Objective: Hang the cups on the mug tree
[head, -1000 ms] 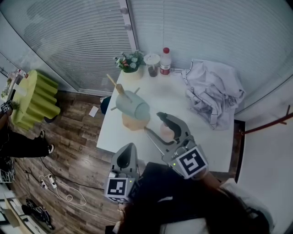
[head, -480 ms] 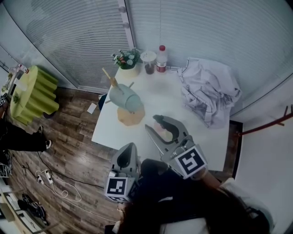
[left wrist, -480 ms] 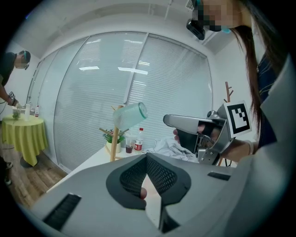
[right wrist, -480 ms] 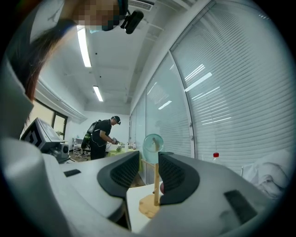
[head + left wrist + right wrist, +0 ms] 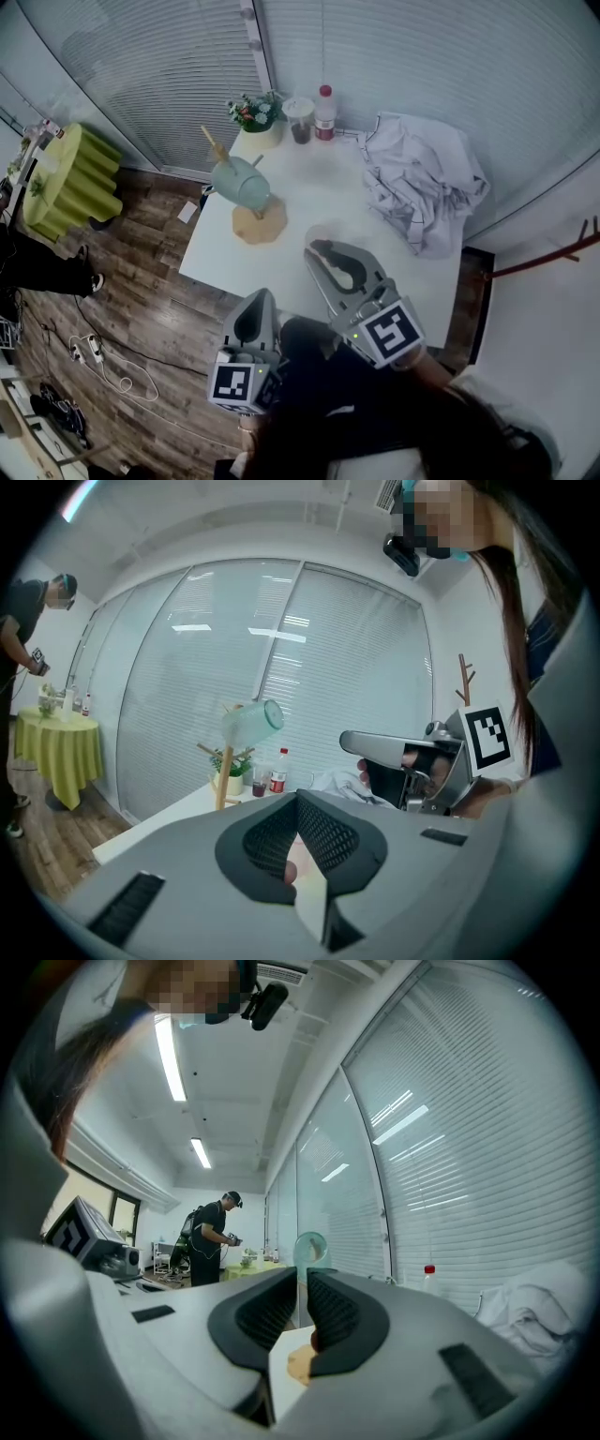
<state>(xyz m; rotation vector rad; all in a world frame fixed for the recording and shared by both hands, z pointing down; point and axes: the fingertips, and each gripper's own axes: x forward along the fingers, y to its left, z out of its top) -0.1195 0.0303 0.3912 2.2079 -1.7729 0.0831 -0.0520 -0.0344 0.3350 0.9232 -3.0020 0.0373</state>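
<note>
White worktop point(image 5: 319, 187). Pale blue-green hung cup point(image 5: 239, 181); light tan wood mug tree point(image 5: 260, 223). Washed-out pinkish cup point(image 5: 323, 233). Grey left claw point(image 5: 263, 300) & right claw point(image 5: 312, 248), black pads point(image 5: 323, 832) w/ mesh pattern, cubes point(image 5: 389, 330) blk/wht squares. White cloth point(image 5: 417, 178). Red cap + red label on bottle point(image 5: 325, 111). Green plant point(image 5: 253, 111) w/ sm. white blooms, cream pot. Brown wood-plank floor point(image 5: 131, 300). Lime green table cover point(image 5: 70, 183). Pale grey blinds point(image 5: 141, 66), fine slat lines.
</note>
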